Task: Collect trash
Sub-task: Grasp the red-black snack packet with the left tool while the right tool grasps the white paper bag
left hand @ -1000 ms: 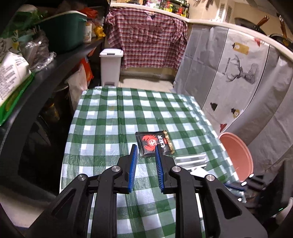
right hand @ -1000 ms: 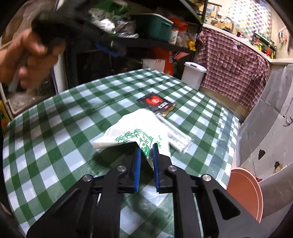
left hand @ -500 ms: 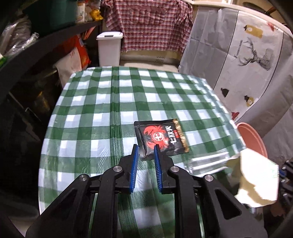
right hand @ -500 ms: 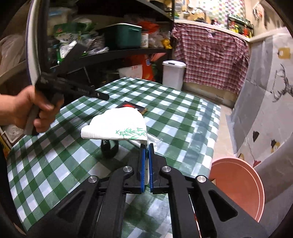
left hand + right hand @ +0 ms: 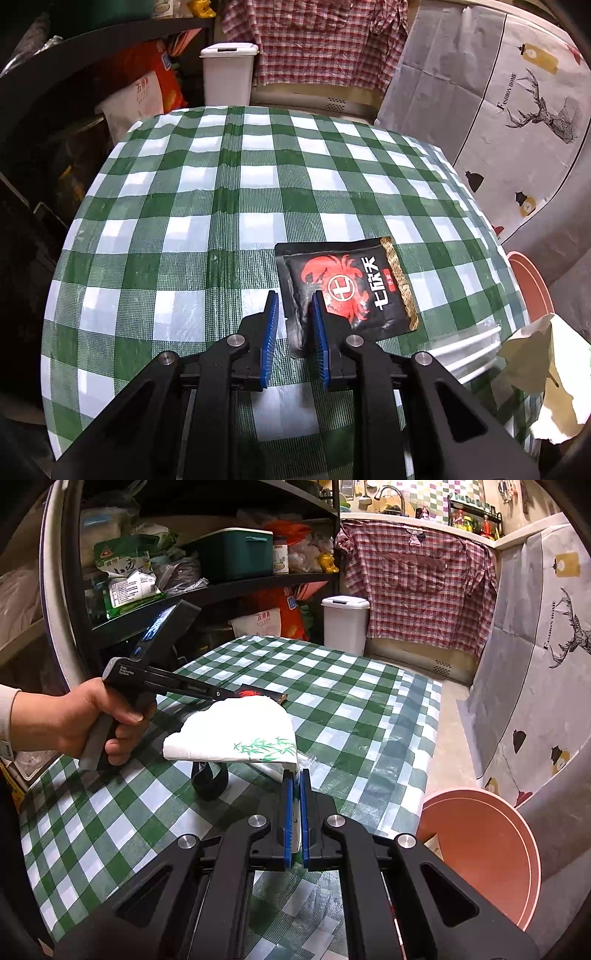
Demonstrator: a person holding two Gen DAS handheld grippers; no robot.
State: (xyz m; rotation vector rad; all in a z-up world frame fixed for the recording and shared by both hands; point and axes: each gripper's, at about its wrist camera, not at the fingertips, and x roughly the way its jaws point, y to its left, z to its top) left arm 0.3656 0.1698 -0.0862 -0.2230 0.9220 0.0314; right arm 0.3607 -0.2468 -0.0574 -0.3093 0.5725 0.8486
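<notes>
A black snack packet with a red crab print (image 5: pixel 347 284) lies flat on the green checked table (image 5: pixel 184 236). My left gripper (image 5: pixel 293 301) is open, its jaws straddling the packet's near left edge. My right gripper (image 5: pixel 294 775) is shut on a white paper wrapper with a green bamboo print (image 5: pixel 229 734) and holds it above the table; the wrapper also shows in the left wrist view (image 5: pixel 543 373). A clear plastic wrapper (image 5: pixel 465 350) lies on the table beside the packet. A pink bin (image 5: pixel 480 853) stands on the floor right of the table.
A white lidded bin (image 5: pixel 227 74) stands beyond the table's far edge. Black shelves with bags and a green box (image 5: pixel 236 554) run along the left. A dark band (image 5: pixel 208 779) lies on the table under the held wrapper. A papered wall (image 5: pixel 498 103) is at right.
My left gripper has moved forward and down onto the black packet's near edge. My right gripper has closed on the white wrapper and lifted it off the table, swinging right toward the pink bin.
</notes>
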